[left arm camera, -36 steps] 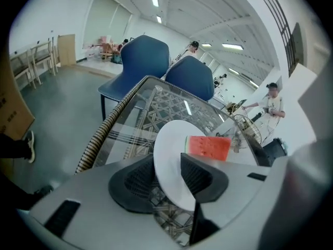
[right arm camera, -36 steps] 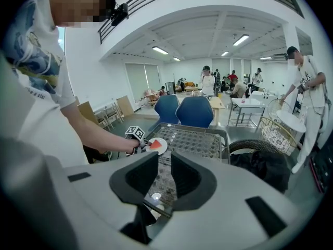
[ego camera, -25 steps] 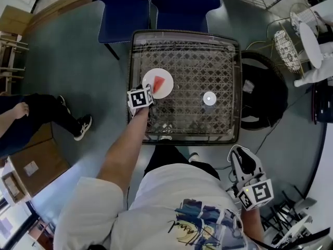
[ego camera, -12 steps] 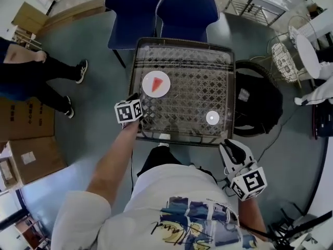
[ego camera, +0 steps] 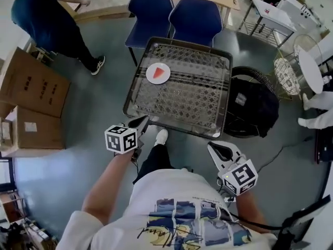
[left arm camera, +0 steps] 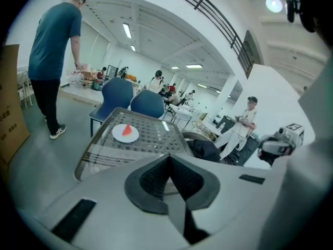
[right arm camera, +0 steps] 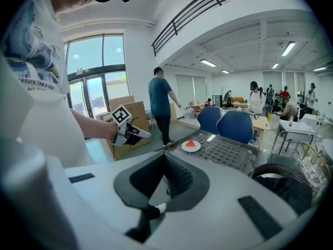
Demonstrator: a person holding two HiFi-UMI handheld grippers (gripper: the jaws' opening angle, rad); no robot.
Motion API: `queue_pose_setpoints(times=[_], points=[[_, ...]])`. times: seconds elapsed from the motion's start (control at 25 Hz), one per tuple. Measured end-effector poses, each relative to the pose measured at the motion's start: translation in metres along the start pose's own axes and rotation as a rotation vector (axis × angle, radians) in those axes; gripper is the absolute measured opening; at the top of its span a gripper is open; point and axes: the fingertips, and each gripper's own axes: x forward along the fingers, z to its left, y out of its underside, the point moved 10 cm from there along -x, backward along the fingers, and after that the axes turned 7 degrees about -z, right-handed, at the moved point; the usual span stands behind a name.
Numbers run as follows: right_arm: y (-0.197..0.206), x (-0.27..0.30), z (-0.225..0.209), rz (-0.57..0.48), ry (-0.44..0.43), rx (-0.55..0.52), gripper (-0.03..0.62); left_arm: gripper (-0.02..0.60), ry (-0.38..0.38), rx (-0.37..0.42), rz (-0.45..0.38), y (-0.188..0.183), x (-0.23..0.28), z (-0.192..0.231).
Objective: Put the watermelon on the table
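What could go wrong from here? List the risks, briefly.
1. The plate with the watermelon sits close to the far left edge of the table; a bump to the table might slide it off.
2. The left tongs, shut and empty, hang right by the table's near corner and could clip its rim.

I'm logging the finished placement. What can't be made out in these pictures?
- Red watermelon slice on the round white plate: too small in every view to tell real from toy.
- Person in the teal shirt: head view, cut off by the top edge.
- Brown cardboard boxes: head view, print too small to read.
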Motion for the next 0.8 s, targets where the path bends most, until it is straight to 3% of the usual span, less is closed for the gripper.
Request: queue_pose_setpoints(times=[0.12, 0.32, 0.6, 0.8], points=[[0.01, -0.027, 0.019, 0.004, -0.065, 0.004, 0.011, 0.009, 0.07, -0.009, -0.029, 0.022, -0.052, -0.067], [0.016, -0.052, 0.047, -0.015, -0.129, -0.028, 0.011, 0.009, 0.159, 0.069, -0.02, 0.048, -0.111, -0.149], [0.02, -0.069, 0.097, -0.03, -0.15, -0.064, 0.011, 0.009, 0.239, 0.064, -0.071, 0.061, -0.161, -0.197], [0.023, -0.058, 0.146, -0.025, -0.172, -0.091, 0.011, 0.009, 0.268, 0.088, -0.113, 0.069, -0.205, -0.199]])
